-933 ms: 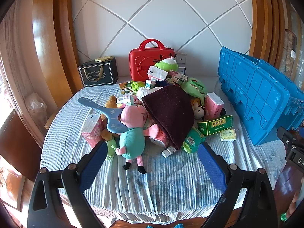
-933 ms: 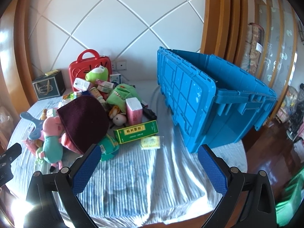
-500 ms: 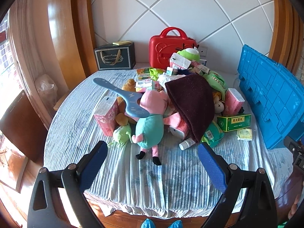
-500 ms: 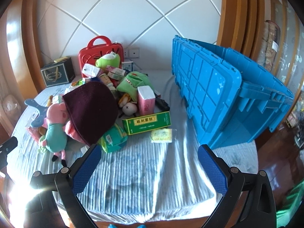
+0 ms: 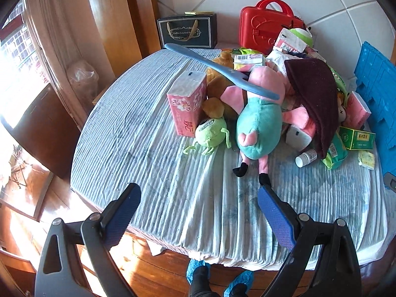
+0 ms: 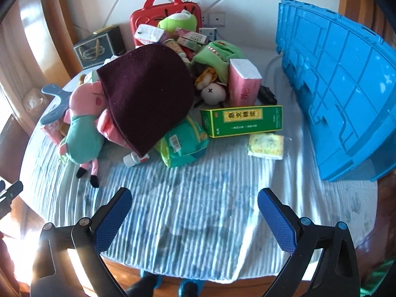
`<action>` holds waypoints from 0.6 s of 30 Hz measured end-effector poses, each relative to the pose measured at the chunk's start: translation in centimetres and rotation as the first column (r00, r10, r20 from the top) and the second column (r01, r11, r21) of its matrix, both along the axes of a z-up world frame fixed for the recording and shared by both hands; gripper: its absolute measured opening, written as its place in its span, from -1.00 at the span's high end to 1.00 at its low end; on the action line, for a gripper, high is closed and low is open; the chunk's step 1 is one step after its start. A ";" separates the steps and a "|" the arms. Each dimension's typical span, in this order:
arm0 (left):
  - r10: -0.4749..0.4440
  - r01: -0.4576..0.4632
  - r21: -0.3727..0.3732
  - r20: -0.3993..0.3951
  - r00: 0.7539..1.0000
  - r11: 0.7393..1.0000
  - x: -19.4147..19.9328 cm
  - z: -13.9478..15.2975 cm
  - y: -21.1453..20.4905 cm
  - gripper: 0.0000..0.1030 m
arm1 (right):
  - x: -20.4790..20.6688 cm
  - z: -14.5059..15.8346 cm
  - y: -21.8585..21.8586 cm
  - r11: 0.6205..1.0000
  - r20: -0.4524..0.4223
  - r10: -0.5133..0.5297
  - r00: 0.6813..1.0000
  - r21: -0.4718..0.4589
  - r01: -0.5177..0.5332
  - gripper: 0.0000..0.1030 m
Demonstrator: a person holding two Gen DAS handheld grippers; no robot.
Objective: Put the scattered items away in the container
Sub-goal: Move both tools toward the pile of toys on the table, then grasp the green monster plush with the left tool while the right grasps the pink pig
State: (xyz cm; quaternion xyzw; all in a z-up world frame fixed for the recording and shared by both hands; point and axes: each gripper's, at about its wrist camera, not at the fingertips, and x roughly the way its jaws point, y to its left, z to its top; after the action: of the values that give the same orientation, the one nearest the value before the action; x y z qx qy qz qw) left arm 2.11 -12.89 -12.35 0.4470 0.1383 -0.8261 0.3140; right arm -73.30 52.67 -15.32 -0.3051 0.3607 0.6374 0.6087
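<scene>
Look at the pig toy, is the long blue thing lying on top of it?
Yes, in the left wrist view the long blue shoehorn lies across the pink pig plush, resting over its head and chest.

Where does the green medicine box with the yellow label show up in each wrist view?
Left wrist: green medicine box at far right edge, beside the blue crate.
Right wrist: green medicine box centre, right of the maroon hat.
Shared landmark: red case by the back wall.
</scene>
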 end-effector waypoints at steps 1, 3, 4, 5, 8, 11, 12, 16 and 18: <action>-0.004 0.004 0.003 0.002 1.000 1.000 -0.3 -0.3 -0.7 -0.89 | -0.6 0.0 0.3 1.000 0.000 0.001 1.000 0.000 -0.001 -1.00; -0.022 0.022 0.001 0.008 1.000 1.000 -1.0 -0.9 -2.1 -0.89 | -1.9 0.3 1.0 1.000 -0.011 -0.001 1.000 0.005 0.001 -1.00; -0.035 0.035 0.002 0.010 0.999 0.999 -1.4 -1.3 -2.8 -0.89 | -2.8 0.5 1.3 1.000 -0.015 0.000 1.000 0.007 0.001 -0.99; -0.047 0.047 0.004 0.014 0.999 0.999 -1.9 -1.6 -3.6 -0.86 | -3.7 0.6 1.8 1.000 -0.015 0.001 1.000 0.007 -0.001 -0.99; -0.077 0.077 0.031 0.023 0.997 0.997 -3.5 -2.8 -6.3 -0.71 | -7.2 0.8 3.3 1.000 -0.017 0.008 1.000 0.004 -0.008 -0.99; -0.133 0.131 0.081 0.019 0.991 0.988 -5.5 -4.0 -8.2 -0.63 | -10.7 0.6 5.0 1.000 -0.046 0.017 0.999 -0.012 -0.018 -0.85; -0.156 0.154 0.088 0.019 0.988 0.984 -6.2 -4.4 -8.5 -0.63 | -11.8 0.5 5.6 1.000 -0.054 0.017 0.998 -0.016 -0.018 -0.75; -0.209 0.203 0.110 0.045 0.977 0.973 -9.0 -6.5 -9.1 -0.63 | -15.1 -0.4 7.6 0.999 -0.097 0.026 0.995 -0.031 -0.029 -0.72; -0.213 0.204 0.132 0.051 0.976 0.970 -10.0 -7.5 -9.5 -0.63 | -16.3 -1.2 8.6 0.998 -0.106 0.031 0.994 -0.047 -0.036 -0.72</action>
State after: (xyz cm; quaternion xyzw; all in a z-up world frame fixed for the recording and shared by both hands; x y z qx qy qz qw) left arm -7.87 -22.43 -19.86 0.5044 0.1323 -0.8293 0.2008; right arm -89.65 61.24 -16.54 -0.2919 0.4026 0.6538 0.5704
